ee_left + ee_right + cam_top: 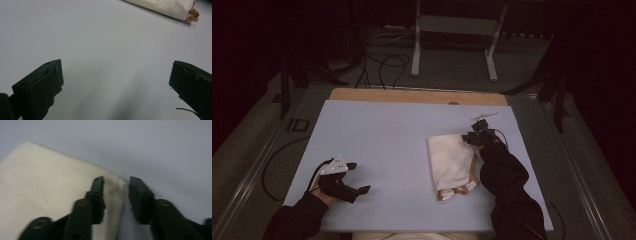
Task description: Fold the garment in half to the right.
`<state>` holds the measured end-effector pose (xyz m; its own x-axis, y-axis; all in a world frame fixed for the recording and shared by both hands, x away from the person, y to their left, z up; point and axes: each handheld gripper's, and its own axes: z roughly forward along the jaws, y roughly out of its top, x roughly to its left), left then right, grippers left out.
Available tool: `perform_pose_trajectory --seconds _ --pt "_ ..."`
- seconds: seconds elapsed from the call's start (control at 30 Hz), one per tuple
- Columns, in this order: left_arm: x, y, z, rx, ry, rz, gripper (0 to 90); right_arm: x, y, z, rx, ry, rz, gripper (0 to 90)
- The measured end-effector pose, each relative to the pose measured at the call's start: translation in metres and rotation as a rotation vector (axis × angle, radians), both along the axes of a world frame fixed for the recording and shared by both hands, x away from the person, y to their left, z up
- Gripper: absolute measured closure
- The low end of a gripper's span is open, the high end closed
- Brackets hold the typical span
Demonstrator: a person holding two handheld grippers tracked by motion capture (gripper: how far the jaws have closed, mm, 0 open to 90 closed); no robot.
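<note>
Folded cream cloth (451, 159) lies flat on the pale blue tabletop (387, 135), right of the tabletop's middle; a tan-and-white edge of it sticks out at the cloth's near end. Right gripper (475, 136) sits at the cloth's far right corner, sleeve running back along the cloth's right side. In the right gripper view (116, 192) the jaws are parted with a gap between them, straddling the cloth's corner edge: one jaw over the cloth, the other over bare tabletop just beside it; pads not pressing on the fabric. No earlier frame to compare. Left gripper (346, 177) rests well apart from the cloth, near the tabletop's near left corner, held in the left hand. In the left gripper view (116, 80) its jaws are spread wide over bare tabletop, nothing between them; the cloth (165, 7) shows far off.
</note>
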<state>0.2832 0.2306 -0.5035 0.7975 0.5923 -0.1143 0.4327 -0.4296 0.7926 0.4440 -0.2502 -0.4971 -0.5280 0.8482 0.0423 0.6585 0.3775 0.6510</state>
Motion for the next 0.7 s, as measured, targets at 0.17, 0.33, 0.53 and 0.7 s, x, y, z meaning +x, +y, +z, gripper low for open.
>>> perform_pose_trajectory --seconds 0.17,0.33,0.53,0.7 --pt "0.000 0.000 0.001 0.000 -0.003 0.002 0.0 -0.002 0.001 0.009 0.028 0.006 0.025 38.3" --pt "0.000 0.000 0.001 0.001 -0.005 -0.001 0.0 -0.006 0.003 0.017 0.082 0.000 0.041 19.0" --pt "-0.001 0.000 0.001 -0.001 -0.007 -0.002 0.0 -0.011 0.008 0.024 0.098 -0.037 0.074 13.4" --pt "-0.001 0.000 0.001 0.000 -0.008 -0.001 0.0 -0.013 0.010 0.029 0.116 -0.045 0.109 13.2"
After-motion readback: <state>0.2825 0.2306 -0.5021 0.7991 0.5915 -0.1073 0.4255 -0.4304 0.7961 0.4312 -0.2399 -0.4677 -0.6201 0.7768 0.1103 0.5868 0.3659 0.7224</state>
